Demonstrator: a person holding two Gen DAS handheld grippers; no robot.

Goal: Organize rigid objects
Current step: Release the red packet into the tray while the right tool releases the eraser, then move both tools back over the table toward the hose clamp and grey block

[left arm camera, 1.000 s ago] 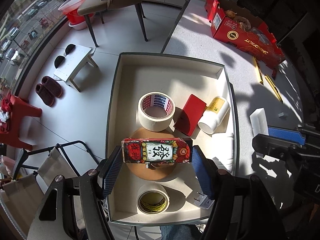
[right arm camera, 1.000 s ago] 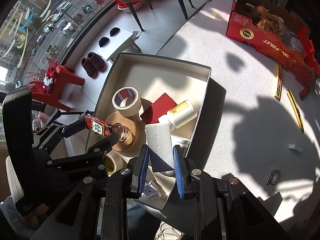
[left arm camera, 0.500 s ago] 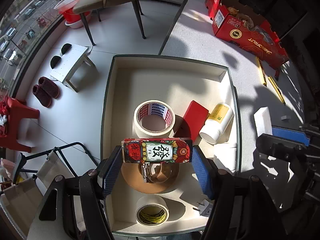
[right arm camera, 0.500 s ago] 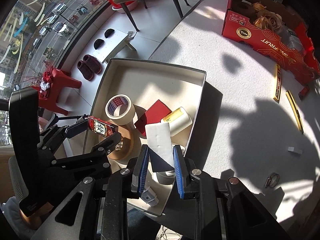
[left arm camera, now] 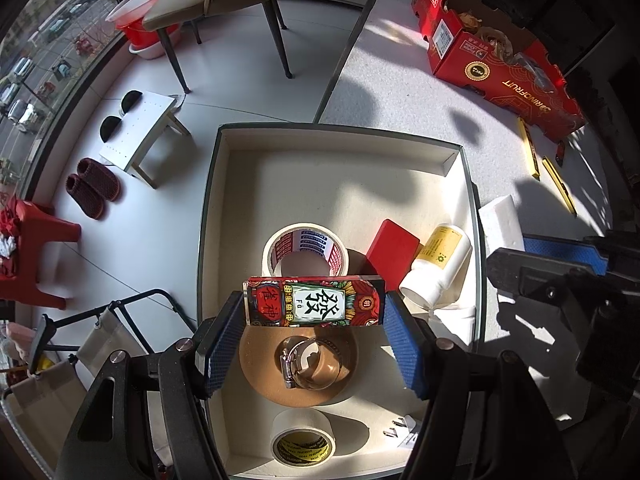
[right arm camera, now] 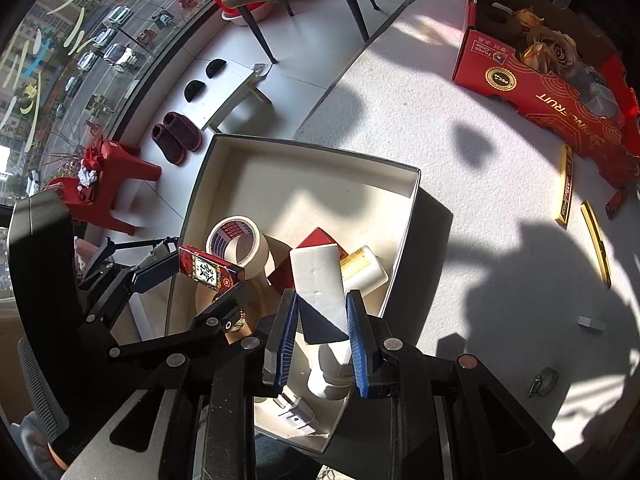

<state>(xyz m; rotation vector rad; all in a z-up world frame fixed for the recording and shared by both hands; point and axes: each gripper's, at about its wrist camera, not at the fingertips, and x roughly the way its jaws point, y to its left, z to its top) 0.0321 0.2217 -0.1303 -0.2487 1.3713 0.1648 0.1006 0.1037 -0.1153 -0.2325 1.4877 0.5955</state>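
Holding both claws nose-down over the cream cardboard tray [left arm camera: 224, 216], we grip a red printed rectangular box [left arm camera: 314, 307] endwise in the left claw [left arm camera: 316, 344] and a white foam block [right arm camera: 320, 280] pinched in the right claw [right arm camera: 322, 334], ready to drop in.

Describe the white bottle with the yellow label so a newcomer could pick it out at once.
Find the shallow cream tray at the edge of the white table. Along the tray's wall on the table side, the white bottle lies on its side next to a red box. It is the only item there with a yellow label; the rolls of tape are rings.
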